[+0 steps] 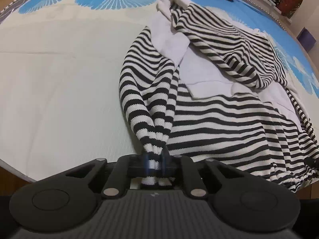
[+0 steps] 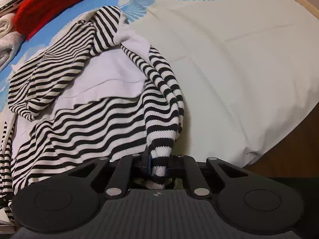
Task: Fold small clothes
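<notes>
Left gripper (image 1: 155, 160) pitched steeply down, jaws pinching striped garment (image 1: 219, 119); right gripper (image 2: 158, 162) likewise, over bed (image 2: 239, 69).

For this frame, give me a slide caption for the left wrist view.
Left tool shut on a bunched edge of the striped garment, spread over the bed sheet.

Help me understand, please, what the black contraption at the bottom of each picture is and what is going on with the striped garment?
Each picture comes from a camera mounted on a hand-held gripper, looking along its two fingers. A person holds one in each hand. The left gripper and the right gripper are each shut on a bunched part of the striped top, which lies crumpled on a bed sheet with blue leaf print. A red cloth lies at the far edge.
</notes>
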`<state>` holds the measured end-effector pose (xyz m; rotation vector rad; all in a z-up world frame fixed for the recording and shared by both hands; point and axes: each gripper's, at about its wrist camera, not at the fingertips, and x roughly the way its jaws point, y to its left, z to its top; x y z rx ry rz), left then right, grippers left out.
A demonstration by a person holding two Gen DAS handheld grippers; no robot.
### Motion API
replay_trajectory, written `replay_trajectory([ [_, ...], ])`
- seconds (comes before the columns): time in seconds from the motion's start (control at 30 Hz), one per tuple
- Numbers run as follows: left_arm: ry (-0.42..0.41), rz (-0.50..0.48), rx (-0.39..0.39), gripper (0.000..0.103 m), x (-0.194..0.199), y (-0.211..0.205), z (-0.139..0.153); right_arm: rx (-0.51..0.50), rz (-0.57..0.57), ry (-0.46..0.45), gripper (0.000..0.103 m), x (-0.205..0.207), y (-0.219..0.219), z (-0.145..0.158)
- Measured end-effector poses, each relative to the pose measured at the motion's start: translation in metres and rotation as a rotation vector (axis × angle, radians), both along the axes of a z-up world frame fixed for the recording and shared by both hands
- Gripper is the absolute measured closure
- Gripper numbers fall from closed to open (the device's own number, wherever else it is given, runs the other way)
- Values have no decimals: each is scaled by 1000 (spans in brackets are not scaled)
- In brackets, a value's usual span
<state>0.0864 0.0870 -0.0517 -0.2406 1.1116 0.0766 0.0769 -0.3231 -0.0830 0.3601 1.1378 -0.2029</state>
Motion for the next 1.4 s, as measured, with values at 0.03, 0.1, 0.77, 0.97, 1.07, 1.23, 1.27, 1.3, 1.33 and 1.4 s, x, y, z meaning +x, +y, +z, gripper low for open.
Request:
replay_trajectory([
  [0.03, -10, 2, -1, 93, -1, 0, 2, 3, -2, -14, 94, 0, 0, 2],
  [0.1, -29, 4, -4, 94, -2, 1, 6, 10, -5, -42, 94, -1, 0, 8],
  [0.77, -269, -83, -173, 95, -40, 24, 114, 140, 101, -309, 97, -39, -19, 98],
  [0.97, -279, -170, -264, 95, -72, 43, 151, 221, 167, -351, 97, -78, -38, 141],
  [1.07, -256, -158, -315, 95, -65, 53, 151, 233, 202, -342, 97, -79, -41, 151],
  [1.23, -207, -142, -345, 95, 16, 65, 127, 241, 213, -313, 97, -22, -42, 141],
  [1.27, -189, -122, -345, 95, 43, 68, 120, 247, 209, -308, 97, -3, -42, 137],
  [1.3, -169, -112, -335, 95, 66, 71, 112, 256, 210, -305, 97, 17, -41, 132],
  [1.33, -153, -105, -334, 95, 89, 74, 104, 260, 219, -299, 97, 40, -40, 126],
  [1.4, -130, -55, -390, 94, 126, 82, 85, 259, 233, -272, 96, 86, -35, 110],
])
